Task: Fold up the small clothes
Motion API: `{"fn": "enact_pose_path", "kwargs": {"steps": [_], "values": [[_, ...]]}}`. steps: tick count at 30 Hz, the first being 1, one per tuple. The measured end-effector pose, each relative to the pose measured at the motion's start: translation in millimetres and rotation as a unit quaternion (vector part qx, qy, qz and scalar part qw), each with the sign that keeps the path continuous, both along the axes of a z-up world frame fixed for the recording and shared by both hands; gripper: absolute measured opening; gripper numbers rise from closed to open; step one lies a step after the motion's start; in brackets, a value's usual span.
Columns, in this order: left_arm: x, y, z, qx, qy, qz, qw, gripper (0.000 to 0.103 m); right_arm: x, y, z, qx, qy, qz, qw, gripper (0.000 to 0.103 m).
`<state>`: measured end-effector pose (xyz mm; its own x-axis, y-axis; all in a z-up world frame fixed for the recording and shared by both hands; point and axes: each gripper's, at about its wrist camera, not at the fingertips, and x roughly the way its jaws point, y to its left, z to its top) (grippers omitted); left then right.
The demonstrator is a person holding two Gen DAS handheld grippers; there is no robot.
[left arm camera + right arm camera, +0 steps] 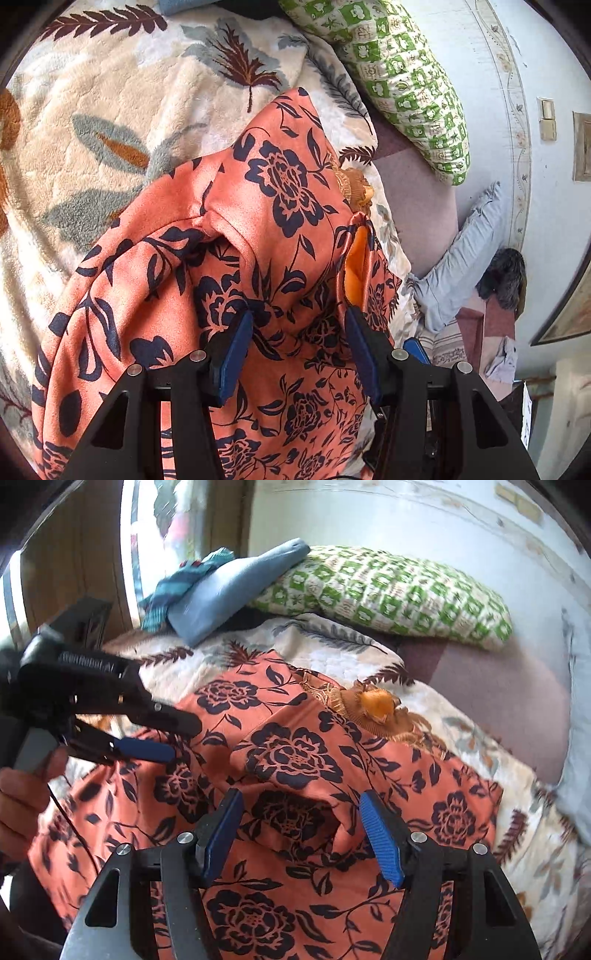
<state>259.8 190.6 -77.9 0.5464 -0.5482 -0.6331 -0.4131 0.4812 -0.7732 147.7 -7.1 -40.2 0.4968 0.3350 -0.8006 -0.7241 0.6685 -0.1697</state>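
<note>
Right wrist view: orange floral garment (295,753) spread on bed blanket (354,657), centre to 6 o'clock. Right gripper (301,808) jaws wide apart, empty. Left gripper (177,738) at 9 o'clock, jaws apart w/ nothing held.

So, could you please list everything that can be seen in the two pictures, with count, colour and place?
garment: one, orange with dark flowers, spread on the blanket under both grippers
blanket: one, cream with leaf pattern, covering the bed
pillow: one, green and white checks, at the head of the bed by the wall
blue cloth: one, light blue, beside the pillow
striped cloth: one, teal stripes, next to the blue cloth
grey cushion: one, pale grey, at the bed's edge
wall: pale, behind the bed
left gripper: black, blue fingers, open above the garment
right gripper: black, blue fingers, open above the garment
hand: one, holding the left gripper
</note>
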Motion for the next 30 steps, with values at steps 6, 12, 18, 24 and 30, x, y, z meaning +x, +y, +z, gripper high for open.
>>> {"fn": "enact_pose_path", "kwargs": {"steps": [6,12,18,24,30], "values": [[13,-1,-17,0.001,0.019,0.004,0.9998,0.051,17,29,-29,-0.081,-0.047,0.015,0.995,0.063],[32,-7,-2,0.031,-0.002,0.009,0.9995,0.015,55,-7,-7,0.019,0.004,-0.053,0.998,0.006],[28,-15,31,0.087,-0.038,0.014,0.9954,0.012,110,-136,12,0.203,0.112,-0.232,0.945,0.006],[19,-24,17,0.084,-0.015,0.004,0.9964,0.012,114,-224,-36,0.273,0.212,-0.318,0.883,0.006],[18,-31,2,0.068,-0.005,-0.014,0.9976,0.015,101,-251,-88,0.334,0.305,-0.359,0.816,0.022]]}}
